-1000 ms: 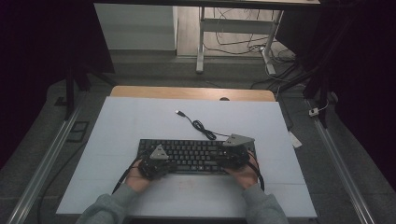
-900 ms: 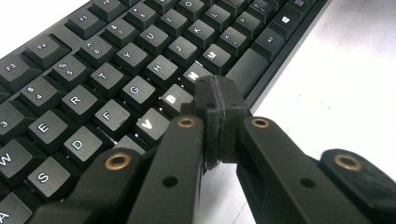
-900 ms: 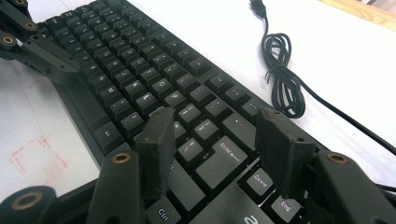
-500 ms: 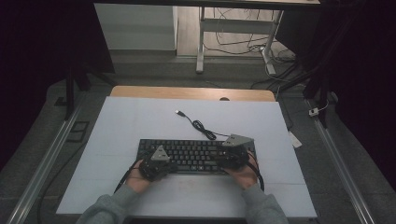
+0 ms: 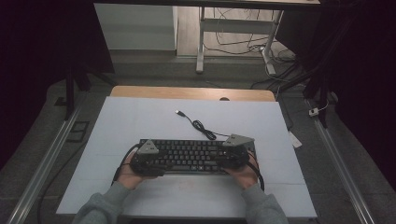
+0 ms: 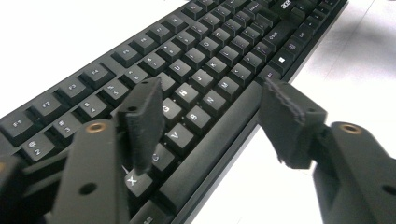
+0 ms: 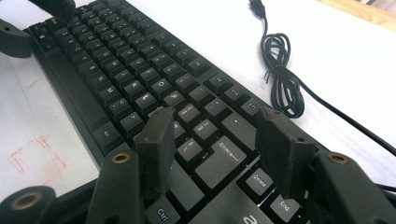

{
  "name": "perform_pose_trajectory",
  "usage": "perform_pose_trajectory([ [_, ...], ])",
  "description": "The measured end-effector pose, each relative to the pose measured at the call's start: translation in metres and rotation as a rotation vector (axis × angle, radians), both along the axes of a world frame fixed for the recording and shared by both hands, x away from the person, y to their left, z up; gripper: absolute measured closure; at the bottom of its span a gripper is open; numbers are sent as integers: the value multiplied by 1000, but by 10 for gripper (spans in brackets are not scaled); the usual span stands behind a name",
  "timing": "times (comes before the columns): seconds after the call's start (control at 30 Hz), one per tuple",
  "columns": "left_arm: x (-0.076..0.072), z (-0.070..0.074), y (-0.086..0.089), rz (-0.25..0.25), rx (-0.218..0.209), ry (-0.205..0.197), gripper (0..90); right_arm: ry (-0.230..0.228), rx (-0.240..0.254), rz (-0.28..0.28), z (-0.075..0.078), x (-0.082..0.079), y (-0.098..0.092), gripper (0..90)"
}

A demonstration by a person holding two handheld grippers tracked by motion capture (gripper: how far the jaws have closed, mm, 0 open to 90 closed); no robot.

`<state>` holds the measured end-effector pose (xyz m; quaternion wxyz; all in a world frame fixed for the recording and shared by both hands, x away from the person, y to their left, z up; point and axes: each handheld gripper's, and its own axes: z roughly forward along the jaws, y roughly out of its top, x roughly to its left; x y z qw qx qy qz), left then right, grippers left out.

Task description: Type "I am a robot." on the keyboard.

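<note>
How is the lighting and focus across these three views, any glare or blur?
High view: dim, surroundings nearly black, keyboard legible. Left gripper view: table blown out white, near jaws soft. Right gripper view: bright table, coiled cable sharp, key legends readable.

High view: fixed overhead, person's side, facing forward and down; takes in the whole table [image 5: 140, 116] from a distance.
Left gripper view: low, close, looking along the keyboard [image 6: 196, 84] from what seems its left end.
Right gripper view: low, close, from its right end.
Shared: the keyboard, all three.
</note>
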<state>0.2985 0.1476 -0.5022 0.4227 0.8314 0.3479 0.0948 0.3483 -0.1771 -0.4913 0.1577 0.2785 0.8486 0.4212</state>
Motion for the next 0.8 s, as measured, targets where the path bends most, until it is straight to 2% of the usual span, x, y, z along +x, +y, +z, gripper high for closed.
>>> perform_pose_trajectory([
  [0.4,2,12,16,55,-29,4,278,3,-4,-1,-1,0,0,474],
  [0.63,3,16,20,67,-30,-5,275,4,-7,-1,-1,1,0,472],
  [0.8,3,19,24,80,-47,-12,292,6,-6,0,-1,1,1,470],
])
